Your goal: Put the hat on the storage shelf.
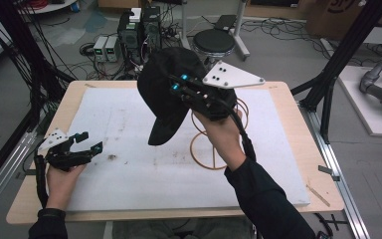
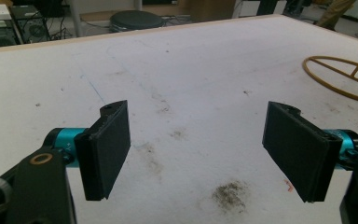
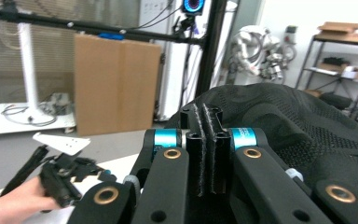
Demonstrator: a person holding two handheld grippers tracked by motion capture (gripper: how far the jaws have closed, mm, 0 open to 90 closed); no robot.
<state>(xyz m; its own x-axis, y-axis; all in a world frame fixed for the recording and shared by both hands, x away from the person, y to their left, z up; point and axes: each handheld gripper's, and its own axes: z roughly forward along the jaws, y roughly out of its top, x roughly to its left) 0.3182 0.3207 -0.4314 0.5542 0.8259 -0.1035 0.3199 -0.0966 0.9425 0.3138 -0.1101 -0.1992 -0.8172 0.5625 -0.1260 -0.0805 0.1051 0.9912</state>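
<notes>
While the left gripper [image 1: 85,142] rests wide open (empty), the right gripper [image 1: 178,83] fingers pinch a black cap [image 1: 166,87] above the table [image 1: 288,164].

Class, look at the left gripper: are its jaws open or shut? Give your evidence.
Open. The left gripper shows its two black pads wide apart with bare white mat between them, gripping nothing.

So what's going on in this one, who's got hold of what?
A person works with two handheld grippers over a white foam-covered table. The right gripper is shut on a black fabric baseball cap, holding it in the air above a light wooden ring-shaped stand. The cap isn't resting on the stand. The left gripper sits low near the table's left edge, jaws wide open and holding nothing.
</notes>
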